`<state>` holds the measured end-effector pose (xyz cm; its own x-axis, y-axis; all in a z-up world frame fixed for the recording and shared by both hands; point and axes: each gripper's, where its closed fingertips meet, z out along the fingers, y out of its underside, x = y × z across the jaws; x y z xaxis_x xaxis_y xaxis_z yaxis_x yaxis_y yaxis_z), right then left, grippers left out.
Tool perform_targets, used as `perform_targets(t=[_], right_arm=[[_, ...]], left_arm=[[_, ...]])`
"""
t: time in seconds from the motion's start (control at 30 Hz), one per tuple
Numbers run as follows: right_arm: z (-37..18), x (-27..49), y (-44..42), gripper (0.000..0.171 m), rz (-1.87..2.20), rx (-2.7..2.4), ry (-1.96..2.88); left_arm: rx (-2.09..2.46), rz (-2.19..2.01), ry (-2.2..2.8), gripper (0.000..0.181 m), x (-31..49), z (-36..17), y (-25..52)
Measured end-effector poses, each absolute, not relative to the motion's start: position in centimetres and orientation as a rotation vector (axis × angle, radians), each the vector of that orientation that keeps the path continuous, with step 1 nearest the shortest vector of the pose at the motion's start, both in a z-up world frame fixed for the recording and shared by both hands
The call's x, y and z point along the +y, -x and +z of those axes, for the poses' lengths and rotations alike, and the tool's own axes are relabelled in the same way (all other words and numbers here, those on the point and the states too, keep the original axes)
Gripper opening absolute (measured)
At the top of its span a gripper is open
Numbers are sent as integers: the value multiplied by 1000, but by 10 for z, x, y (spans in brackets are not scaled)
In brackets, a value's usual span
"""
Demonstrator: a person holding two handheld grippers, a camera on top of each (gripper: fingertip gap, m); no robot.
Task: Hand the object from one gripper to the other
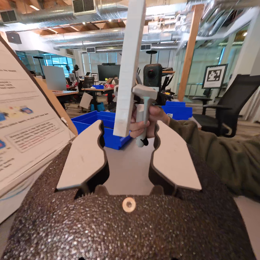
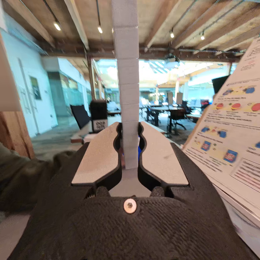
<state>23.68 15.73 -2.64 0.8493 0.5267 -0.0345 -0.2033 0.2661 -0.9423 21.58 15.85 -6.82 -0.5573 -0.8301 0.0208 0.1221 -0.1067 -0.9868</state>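
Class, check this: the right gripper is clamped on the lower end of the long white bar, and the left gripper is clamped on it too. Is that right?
Not quite. The right gripper is shut on the white bar, but the left gripper is open, its fingers apart and short of the bar, as the left wrist view shows.

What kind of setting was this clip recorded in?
Most likely an open-plan office or lab workspace: rows of desks with office chairs, exposed ceiling ducts, and blue storage bins nearby.
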Motion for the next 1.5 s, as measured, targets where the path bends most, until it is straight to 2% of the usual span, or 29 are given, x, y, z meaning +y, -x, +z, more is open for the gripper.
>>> perform_targets(t=[0.27, 0.33, 0.5, 0.53, 0.6, 0.67, 0.77, 0.8, 0.83, 1.03, 1.17, 1.33, 1.5], right_arm=[[-6, 158, -218, 22, 749, -246, 1016], [-7, 160, -212, 22, 763, -252, 1016], [-10, 167, -222, 26, 801, -143, 1067], [-13, 169, -228, 33, 775, -107, 1097], [-18, 171, -244, 61, 744, -16, 1158], [-20, 166, -254, 71, 787, 46, 1223], [-16, 148, -263, 63, 888, 69, 1228], [-17, 144, -267, 57, 904, 69, 1234], [-19, 139, -270, 59, 916, 60, 1246], [-42, 101, -295, 61, 880, -37, 1322], [-42, 82, -281, 50, 978, -164, 1311], [-41, 79, -268, 26, 1021, -229, 1312], [-45, 79, -270, 24, 963, -272, 1342]], left_arm=[[1150, -2108, 796, 42, 155, -44, -221], [1122, -2096, 754, 28, 154, -41, -219], [1096, -1779, 677, 23, 166, -38, -219], [1108, -1662, 656, 23, 170, -40, -219], [1111, -1385, 601, 23, 181, -40, -219], [1116, -1088, 519, 23, 191, -39, -216], [1201, -658, 315, 23, 187, -45, -214], [1238, -573, 257, 23, 182, -49, -215], [1263, -523, 214, 23, 177, -53, -217], [1387, -551, 73, 23, 139, -61, -216], [1430, -542, 18, 23, 123, -62, -215], [1462, -508, -6, 23, 119, -67, -217], [1458, -528, 36, 27, 122, -67, -220]])
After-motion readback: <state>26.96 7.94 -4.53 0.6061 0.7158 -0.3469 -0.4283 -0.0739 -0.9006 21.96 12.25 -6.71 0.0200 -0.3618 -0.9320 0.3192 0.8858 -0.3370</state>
